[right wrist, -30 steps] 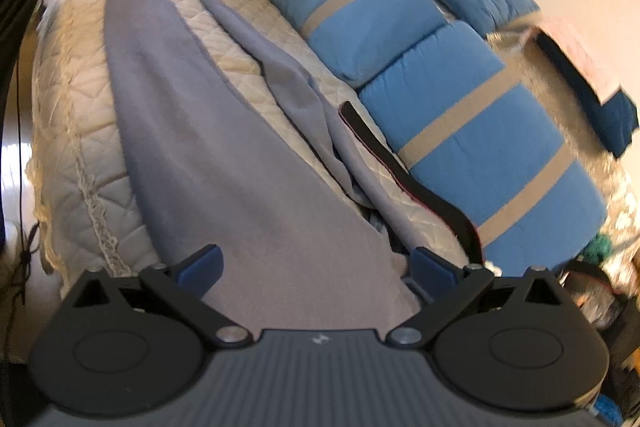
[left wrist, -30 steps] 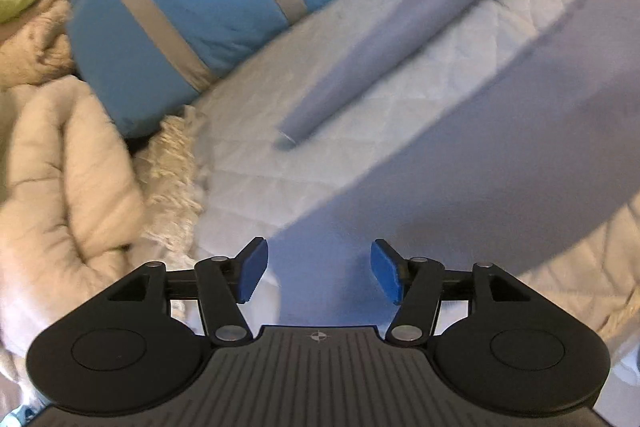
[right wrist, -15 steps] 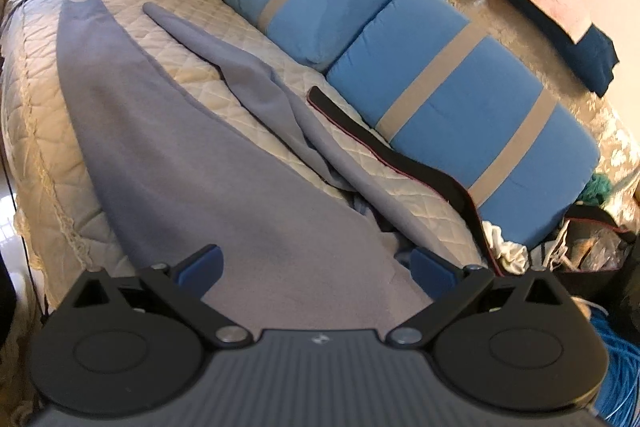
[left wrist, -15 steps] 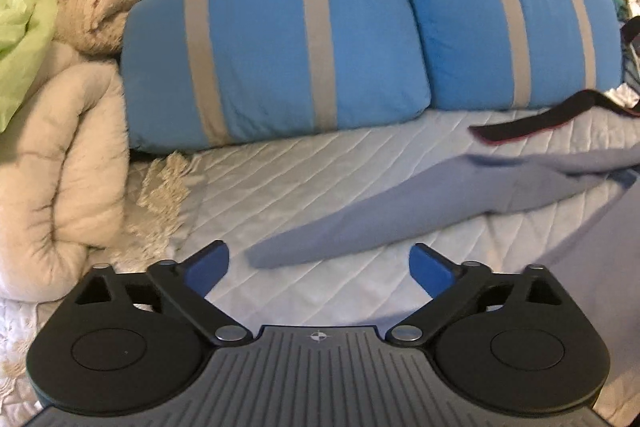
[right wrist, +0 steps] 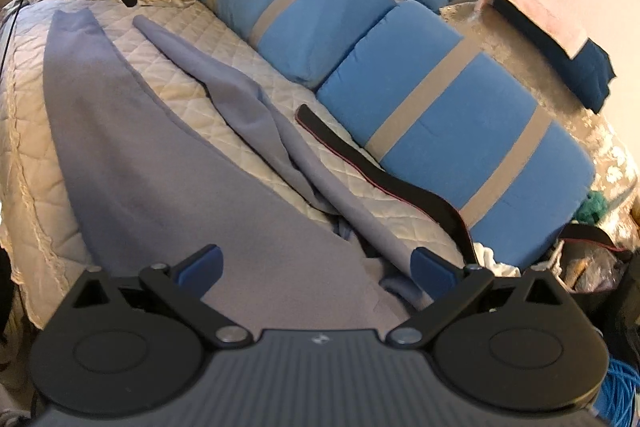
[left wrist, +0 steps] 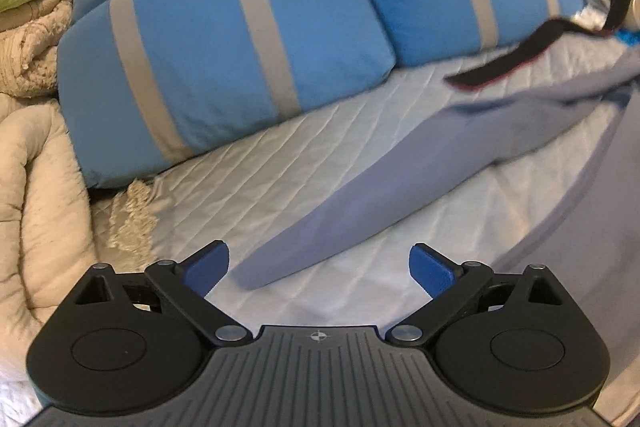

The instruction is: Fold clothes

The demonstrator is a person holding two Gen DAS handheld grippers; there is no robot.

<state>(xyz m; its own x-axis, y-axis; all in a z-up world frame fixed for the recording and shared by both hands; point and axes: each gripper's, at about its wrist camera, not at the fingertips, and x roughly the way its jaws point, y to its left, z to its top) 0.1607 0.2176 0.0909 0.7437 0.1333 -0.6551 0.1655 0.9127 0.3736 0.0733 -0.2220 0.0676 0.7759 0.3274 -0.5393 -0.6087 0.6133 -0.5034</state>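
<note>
lying flat on quilt (right wrist: 224, 43), lavender garment (right wrist: 152, 163), both claws wide and empty, no legible writing

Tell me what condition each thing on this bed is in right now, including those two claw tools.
Lavender fleece garment: spread flat, unfolded.
Its long sleeve: stretched out straight on the white quilted bedspread.
Black strap with red edging: lying loose beside the pillows.
Blue pillows with grey stripes: lined up in a row.
Left gripper: open, empty.
Right gripper: open, empty.
</note>
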